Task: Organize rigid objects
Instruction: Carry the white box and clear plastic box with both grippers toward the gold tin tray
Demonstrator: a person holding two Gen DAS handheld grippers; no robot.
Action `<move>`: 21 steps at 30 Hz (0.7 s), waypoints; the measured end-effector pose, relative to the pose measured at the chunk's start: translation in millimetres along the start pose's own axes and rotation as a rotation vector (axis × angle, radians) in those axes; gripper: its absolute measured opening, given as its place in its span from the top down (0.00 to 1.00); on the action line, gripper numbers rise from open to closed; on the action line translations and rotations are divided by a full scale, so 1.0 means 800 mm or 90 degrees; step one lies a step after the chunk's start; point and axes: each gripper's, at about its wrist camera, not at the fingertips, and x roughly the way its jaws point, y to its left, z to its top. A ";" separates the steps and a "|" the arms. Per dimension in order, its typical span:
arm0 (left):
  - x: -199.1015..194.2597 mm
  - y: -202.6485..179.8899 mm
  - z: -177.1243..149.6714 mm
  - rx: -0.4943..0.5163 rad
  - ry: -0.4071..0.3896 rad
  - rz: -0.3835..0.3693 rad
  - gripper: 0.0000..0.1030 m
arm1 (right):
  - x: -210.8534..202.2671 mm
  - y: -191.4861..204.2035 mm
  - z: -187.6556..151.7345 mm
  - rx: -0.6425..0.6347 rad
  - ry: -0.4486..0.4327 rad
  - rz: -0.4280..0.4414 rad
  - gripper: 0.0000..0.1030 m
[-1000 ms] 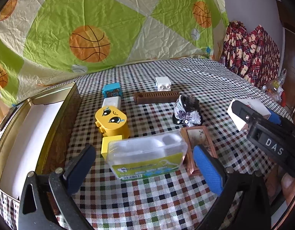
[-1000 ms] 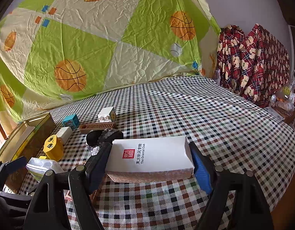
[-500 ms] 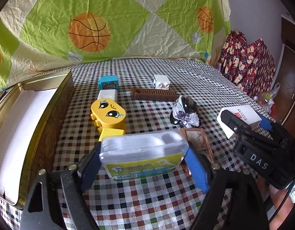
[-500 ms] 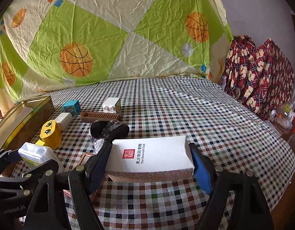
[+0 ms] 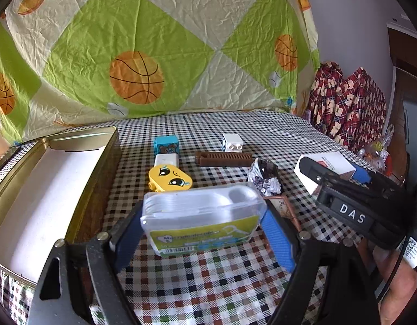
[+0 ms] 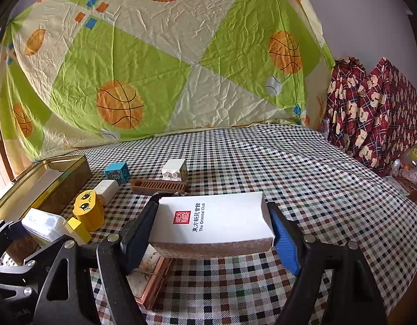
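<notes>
Two grips are confirmed. My left gripper (image 5: 203, 233) has just closed its jaws onto the clear plastic floss-pick box (image 5: 201, 215), raised off the checked tablecloth (image 5: 208, 279) near its front edge. The open gold tin with white lining (image 5: 45, 189) sits at the left edge; I judge I should carry the box level over its rim before lowering. My right gripper (image 6: 211, 234) clamps the white card box (image 6: 212, 220).
</notes>
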 end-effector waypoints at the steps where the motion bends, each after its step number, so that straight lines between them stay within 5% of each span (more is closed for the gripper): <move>1: -0.001 0.001 0.000 -0.001 -0.003 -0.002 0.20 | -0.001 0.000 0.000 -0.001 -0.003 0.000 0.22; 21: -0.025 0.032 -0.004 -0.040 -0.073 -0.005 0.20 | -0.026 0.008 -0.007 -0.029 -0.081 -0.009 0.22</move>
